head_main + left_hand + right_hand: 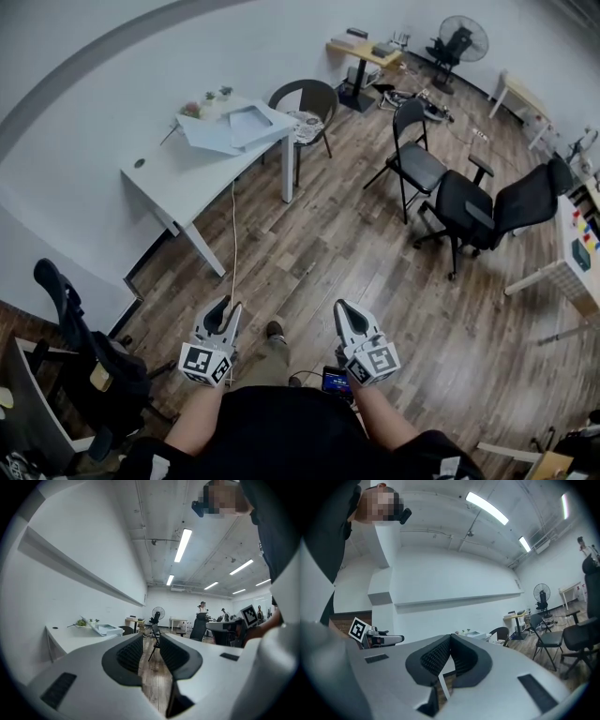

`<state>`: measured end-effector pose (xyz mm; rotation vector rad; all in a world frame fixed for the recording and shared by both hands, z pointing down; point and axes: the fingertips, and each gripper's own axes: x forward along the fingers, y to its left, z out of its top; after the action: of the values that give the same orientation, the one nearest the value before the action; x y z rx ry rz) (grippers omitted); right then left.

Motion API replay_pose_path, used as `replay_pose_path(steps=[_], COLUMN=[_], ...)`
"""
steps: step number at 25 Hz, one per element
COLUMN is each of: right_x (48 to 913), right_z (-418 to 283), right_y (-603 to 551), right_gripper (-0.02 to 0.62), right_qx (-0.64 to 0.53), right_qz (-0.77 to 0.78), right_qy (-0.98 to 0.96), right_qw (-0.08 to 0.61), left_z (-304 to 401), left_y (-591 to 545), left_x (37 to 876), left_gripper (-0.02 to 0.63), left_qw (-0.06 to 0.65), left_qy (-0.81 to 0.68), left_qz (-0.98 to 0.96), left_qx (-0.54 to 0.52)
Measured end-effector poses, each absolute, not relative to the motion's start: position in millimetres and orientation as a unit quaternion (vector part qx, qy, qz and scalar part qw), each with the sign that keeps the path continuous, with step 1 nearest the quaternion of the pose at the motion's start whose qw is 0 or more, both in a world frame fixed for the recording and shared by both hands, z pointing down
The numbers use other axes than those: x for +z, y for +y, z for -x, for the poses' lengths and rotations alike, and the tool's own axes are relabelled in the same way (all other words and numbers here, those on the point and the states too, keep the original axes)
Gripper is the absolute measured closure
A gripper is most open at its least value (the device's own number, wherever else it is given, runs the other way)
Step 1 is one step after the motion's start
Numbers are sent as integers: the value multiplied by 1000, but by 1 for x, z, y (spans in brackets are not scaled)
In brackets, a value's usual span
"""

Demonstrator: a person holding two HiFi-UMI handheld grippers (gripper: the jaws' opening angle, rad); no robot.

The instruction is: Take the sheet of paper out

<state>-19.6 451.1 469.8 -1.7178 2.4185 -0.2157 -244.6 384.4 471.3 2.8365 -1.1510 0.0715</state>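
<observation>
White sheets of paper (230, 127) lie in a loose pile at the far end of a white table (173, 183), beside small potted plants (206, 101). Both grippers are held at waist height, well short of the table. My left gripper (226, 307) is open, and the wooden floor shows through the gap between its jaws (151, 638); the table and paper pile (104, 629) are far off to its left. My right gripper (343, 309) is shut with nothing in it, its jaw tips touching (450, 637).
A brown chair (305, 101) stands by the table's far end. A black folding chair (412, 159) and a black office chair (497, 211) stand to the right. Another black chair (80, 328) stands at the near left. A cable (232, 234) hangs from the table to the floor.
</observation>
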Motion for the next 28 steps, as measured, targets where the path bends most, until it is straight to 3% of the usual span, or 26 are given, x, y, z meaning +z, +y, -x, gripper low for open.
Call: replay_pose_path(steps=[28], right_x=[456], right_z=[-77], right_y=[90], right_gripper=[586], right_qx=[-75], right_qz=[580], right_qy=[809], right_qw=[68], left_z=[140], left_y=[18], left_x=[484], left_gripper=[503], left_qw=[61], left_qy=[-355], left_qz=[-932], left_qx=[24])
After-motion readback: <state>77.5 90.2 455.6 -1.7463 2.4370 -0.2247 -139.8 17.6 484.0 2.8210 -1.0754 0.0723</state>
